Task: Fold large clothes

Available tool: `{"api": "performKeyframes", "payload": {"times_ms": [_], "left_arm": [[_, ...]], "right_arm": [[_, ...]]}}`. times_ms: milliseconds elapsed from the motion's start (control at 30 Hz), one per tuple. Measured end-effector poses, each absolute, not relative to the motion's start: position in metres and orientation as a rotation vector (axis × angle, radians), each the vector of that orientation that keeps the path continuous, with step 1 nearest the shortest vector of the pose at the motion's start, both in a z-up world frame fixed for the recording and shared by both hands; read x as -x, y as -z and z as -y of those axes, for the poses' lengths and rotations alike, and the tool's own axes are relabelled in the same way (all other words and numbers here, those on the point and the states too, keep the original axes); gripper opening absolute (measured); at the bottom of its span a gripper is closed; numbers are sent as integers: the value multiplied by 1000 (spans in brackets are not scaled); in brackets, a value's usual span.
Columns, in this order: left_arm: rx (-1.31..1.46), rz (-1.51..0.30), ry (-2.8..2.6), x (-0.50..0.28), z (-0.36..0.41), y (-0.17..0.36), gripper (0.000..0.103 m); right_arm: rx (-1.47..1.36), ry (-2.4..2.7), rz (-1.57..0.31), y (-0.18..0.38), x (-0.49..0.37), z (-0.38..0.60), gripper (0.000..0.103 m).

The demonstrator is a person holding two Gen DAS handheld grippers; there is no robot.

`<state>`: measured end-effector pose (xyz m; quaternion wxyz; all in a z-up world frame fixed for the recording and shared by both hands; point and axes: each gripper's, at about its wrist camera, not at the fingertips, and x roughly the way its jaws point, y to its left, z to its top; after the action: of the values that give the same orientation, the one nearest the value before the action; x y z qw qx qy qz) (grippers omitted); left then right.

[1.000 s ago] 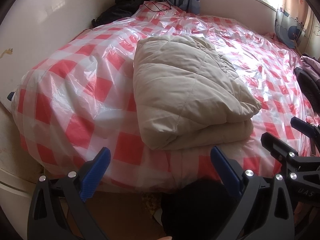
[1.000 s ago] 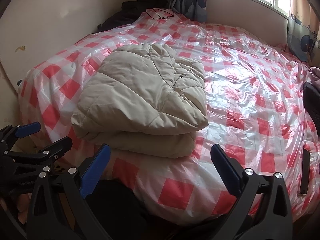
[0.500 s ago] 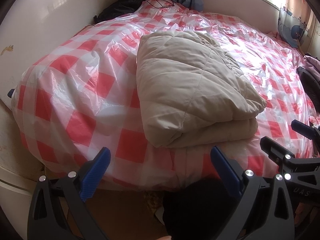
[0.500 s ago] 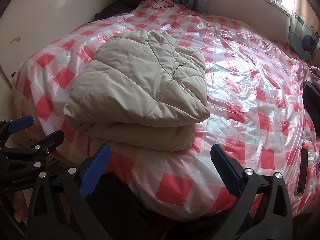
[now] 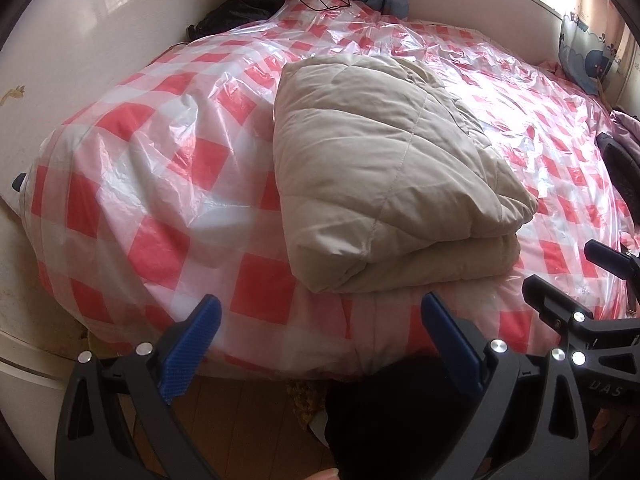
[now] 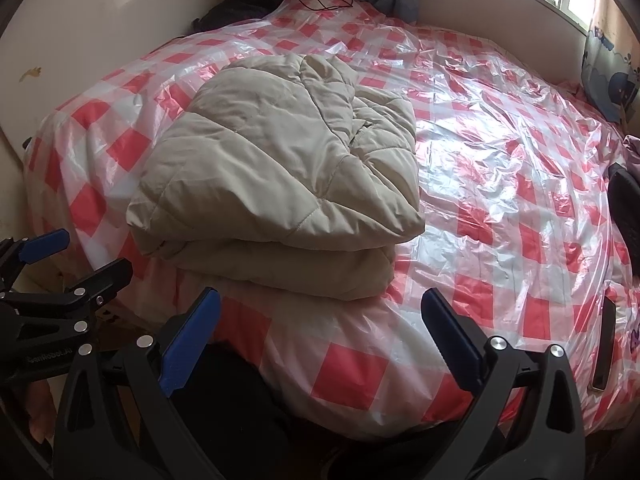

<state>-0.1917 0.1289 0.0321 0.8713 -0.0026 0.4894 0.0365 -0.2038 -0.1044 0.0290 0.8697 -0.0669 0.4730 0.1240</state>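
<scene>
Both grippers edged closer to bed (image 5: 132, 184) since prev frames. Left gripper (image 5: 318, 334) & right gripper (image 6: 320, 328) wide, empty, off the near edge. Folded beige puffer coat (image 6: 280, 184) sits at near-left edge; plastic cover's right half free.

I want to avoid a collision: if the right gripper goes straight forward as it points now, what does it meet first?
Probably the folded beige coat, at its near folded edge on the bed cover; the open right gripper has nothing between. Depth is uncertain.

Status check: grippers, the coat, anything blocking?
Left gripper and right gripper open, empty, short of the bed edge. Beige padded coat folded on the checked plastic cover. Nothing blocking.
</scene>
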Motion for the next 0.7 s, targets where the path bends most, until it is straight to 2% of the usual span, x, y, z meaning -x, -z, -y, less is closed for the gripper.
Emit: {"api": "performKeyframes", "payload": {"times_ms": [700], "left_arm": [[-1,-1029,-76,190,-128,-30,96]], "right_arm": [[140,-271,-992,-29,204,103,97]]}}
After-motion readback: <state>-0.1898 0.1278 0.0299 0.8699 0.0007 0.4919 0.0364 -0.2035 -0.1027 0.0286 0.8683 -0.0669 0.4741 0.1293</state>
